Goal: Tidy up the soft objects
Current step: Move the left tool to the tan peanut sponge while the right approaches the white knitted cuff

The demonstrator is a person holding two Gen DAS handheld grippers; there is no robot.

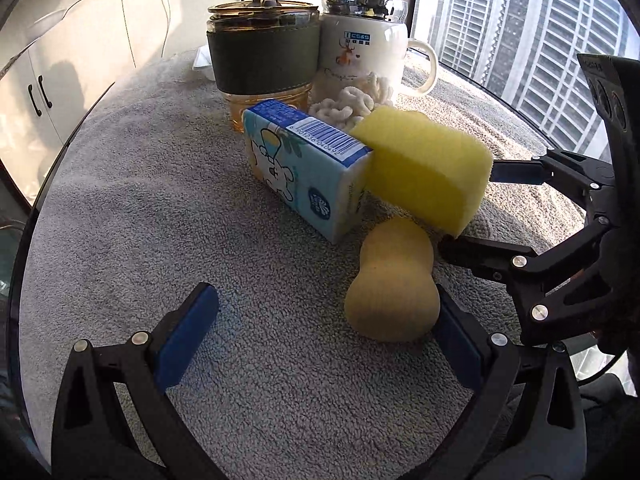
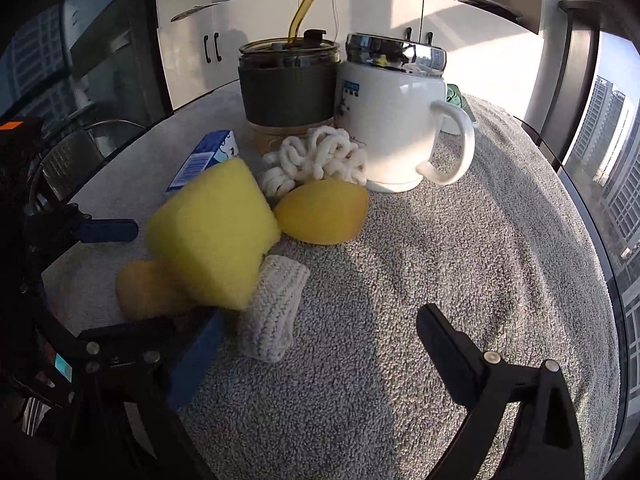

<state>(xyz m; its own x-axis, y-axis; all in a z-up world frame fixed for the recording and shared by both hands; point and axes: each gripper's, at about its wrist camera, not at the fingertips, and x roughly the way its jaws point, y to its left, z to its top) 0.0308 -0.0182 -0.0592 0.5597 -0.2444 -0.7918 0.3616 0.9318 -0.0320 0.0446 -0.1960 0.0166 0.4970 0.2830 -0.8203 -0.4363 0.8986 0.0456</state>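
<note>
Honestly you're barely starting: left gripper [image 1: 326,334] and right gripper [image 2: 316,350] hanging spread, empty; yellow sponge [image 1: 428,170] pile center-frame waiting unsorted.

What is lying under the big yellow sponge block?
The yellow sponge block leans over a gourd-shaped sponge and a knitted white piece; its upper edge rests against the tissue pack. Whatever lies beneath its middle is covered.
</note>
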